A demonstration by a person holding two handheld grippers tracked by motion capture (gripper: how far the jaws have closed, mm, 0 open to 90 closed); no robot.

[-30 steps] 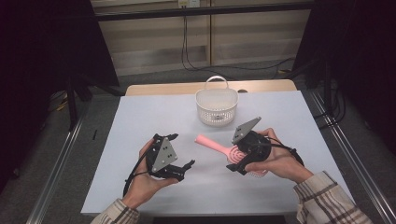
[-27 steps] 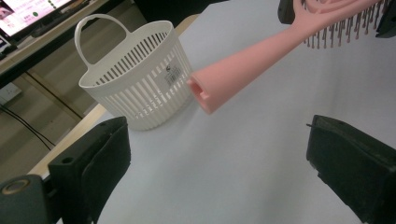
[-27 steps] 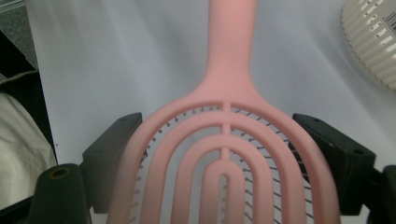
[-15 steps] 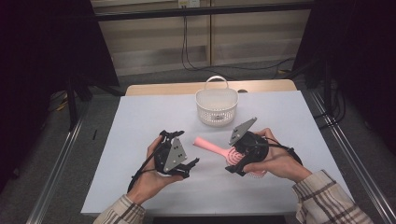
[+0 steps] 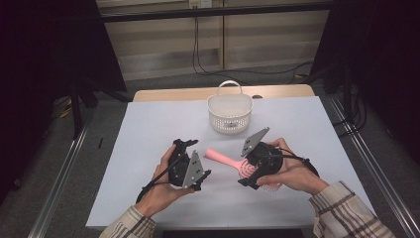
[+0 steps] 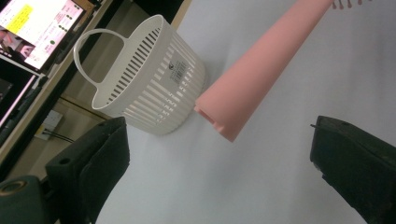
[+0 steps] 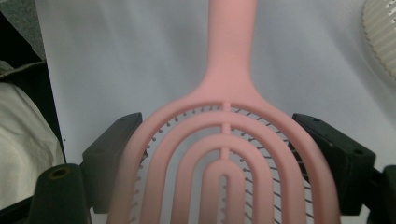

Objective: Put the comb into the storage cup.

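Observation:
A pink hairbrush [image 5: 221, 158] lies level over the white table, its handle pointing left toward my left gripper. My right gripper [image 5: 246, 172] is shut on the brush's slotted head [image 7: 224, 154], one jaw pressed on each side edge, and the right gripper [image 7: 222, 136] looks along the handle. My left gripper [image 5: 198, 159] stands open just left of the handle's end. In the left gripper view the handle [image 6: 261, 70] ends a little ahead of the wide-open left gripper [image 6: 219, 151], touching neither jaw. I cannot tell whether the brush rests on the table.
A white slotted basket [image 5: 230, 113] with a loop handle stands at the table's far middle, behind the brush; the basket [image 6: 149, 88] is beyond the handle in the left gripper view. The table's front edge lies just below both hands.
My left gripper has shifted slightly right toward the handle's end and turned a little. The right gripper and the brush have stayed put.

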